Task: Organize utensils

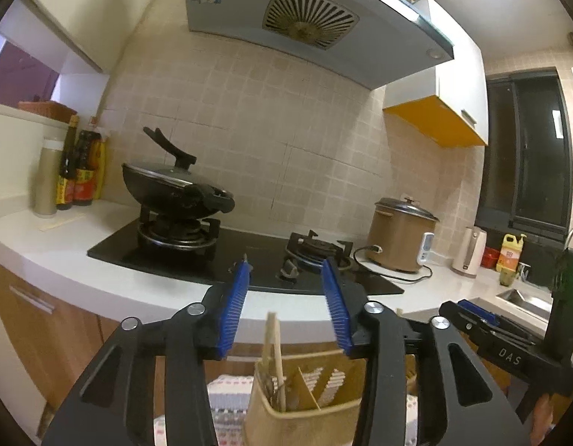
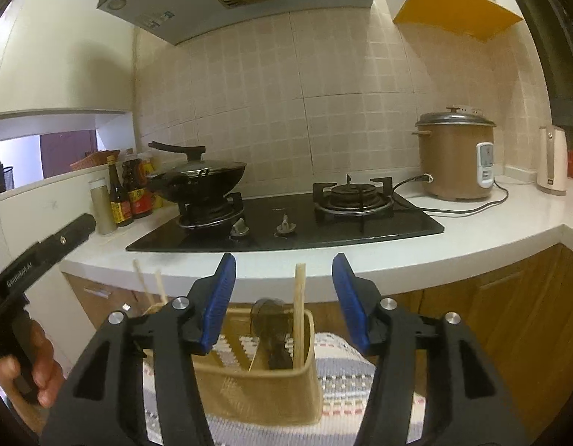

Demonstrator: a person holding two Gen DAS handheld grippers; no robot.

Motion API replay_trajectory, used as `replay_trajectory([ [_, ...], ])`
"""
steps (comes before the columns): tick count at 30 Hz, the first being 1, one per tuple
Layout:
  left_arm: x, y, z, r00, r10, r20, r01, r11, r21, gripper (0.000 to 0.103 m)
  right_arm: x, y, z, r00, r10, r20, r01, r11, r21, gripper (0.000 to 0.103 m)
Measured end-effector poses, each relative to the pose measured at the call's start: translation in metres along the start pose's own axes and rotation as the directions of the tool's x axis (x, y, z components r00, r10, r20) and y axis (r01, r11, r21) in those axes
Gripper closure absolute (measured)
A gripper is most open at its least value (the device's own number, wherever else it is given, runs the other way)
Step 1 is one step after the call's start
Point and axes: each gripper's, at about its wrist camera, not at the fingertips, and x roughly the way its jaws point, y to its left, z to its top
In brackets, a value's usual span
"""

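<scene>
A tan utensil holder (image 1: pixel 301 409) (image 2: pixel 264 390) with compartments stands on a checked cloth below both grippers. It holds a wooden chopstick (image 1: pixel 275 353) (image 2: pixel 299 319) standing upright and a dark spoon (image 2: pixel 271 330). More chopsticks (image 2: pixel 149 286) poke up at its left end. My left gripper (image 1: pixel 286 278) is open and empty above the holder. My right gripper (image 2: pixel 284 267) is open and empty above the holder; it also shows at the right of the left wrist view (image 1: pixel 483 319).
A white counter (image 2: pixel 472 230) carries a black gas hob (image 2: pixel 286 223) with a lidded wok (image 2: pixel 201 178), sauce bottles (image 2: pixel 130 189), a brown rice cooker (image 2: pixel 455 156) with its cord, and a white kettle (image 2: pixel 554 160). A sink (image 1: pixel 524 297) lies at far right.
</scene>
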Motion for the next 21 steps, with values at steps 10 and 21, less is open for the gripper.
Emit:
replay_trajectory([
  [10, -0.07, -0.014, -0.025, 0.999, -0.01, -0.043, 0.01, 1.0, 0.004, 0.039, -0.059, 0.024, -0.034, 1.0, 0.001, -0.027, -0.003, 0.999, -0.055, 0.026],
  [21, -0.104, -0.029, -0.085, 0.989, 0.14, -0.055, -0.138, 0.99, 0.041, 0.022, -0.08, 0.029, -0.088, 0.998, -0.055, -0.041, 0.053, 0.998, -0.046, 0.014],
])
